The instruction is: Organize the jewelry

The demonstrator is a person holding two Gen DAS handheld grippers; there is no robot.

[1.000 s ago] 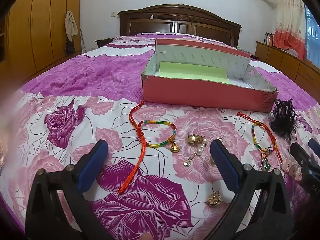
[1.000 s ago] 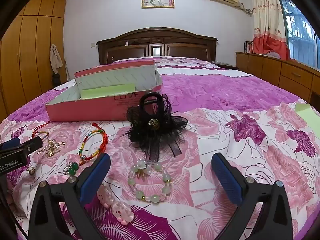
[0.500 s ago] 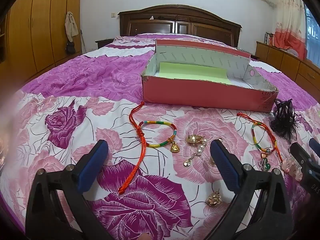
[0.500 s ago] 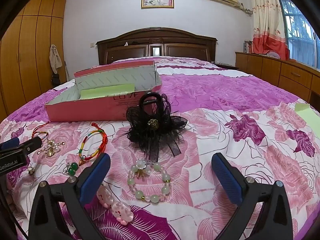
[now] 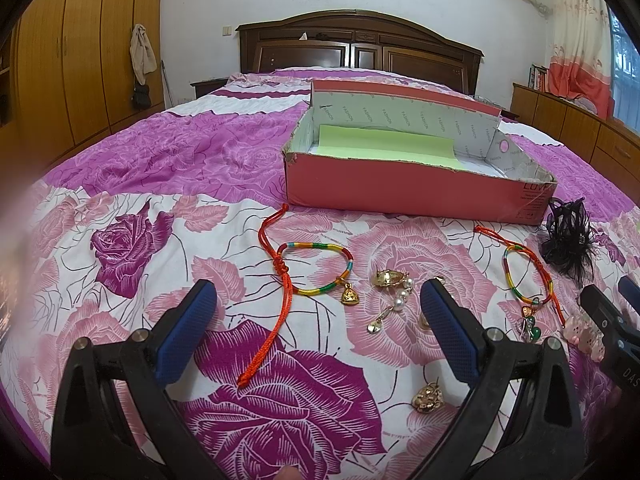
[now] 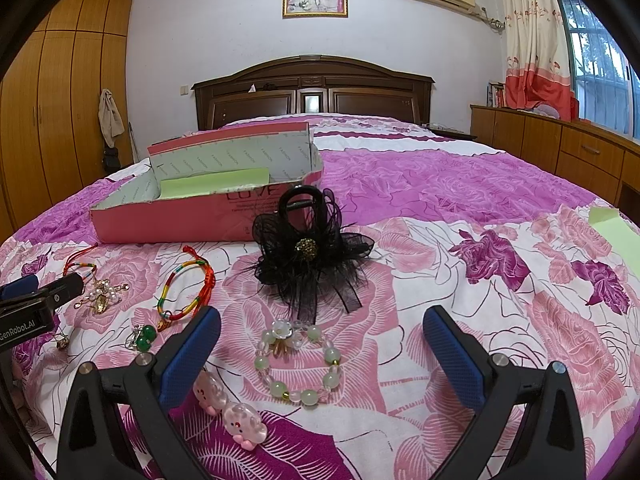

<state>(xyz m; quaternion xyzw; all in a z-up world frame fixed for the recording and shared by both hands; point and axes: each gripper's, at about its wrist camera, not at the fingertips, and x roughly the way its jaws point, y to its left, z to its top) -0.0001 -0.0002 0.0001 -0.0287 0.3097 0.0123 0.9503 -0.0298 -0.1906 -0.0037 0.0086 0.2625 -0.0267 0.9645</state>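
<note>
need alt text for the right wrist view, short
Open right tongs hover above a green bead bracelet on a floral bedspread. Beyond lie a black feathered hair clip, a rainbow cord bracelet and an open pink box.

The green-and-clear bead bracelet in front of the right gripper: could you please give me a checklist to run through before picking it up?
1. Right gripper open and empty: ok.
2. Green-and-clear bead bracelet lies between the blue finger pads: ok.
3. Black feathered hair clip apart from the bracelet: ok.
4. Pink translucent charms clear of the near finger: not ok, close beside it.
5. Pink cardboard box open, with room: ok.
6. Left gripper open, holding nothing: ok.
</note>
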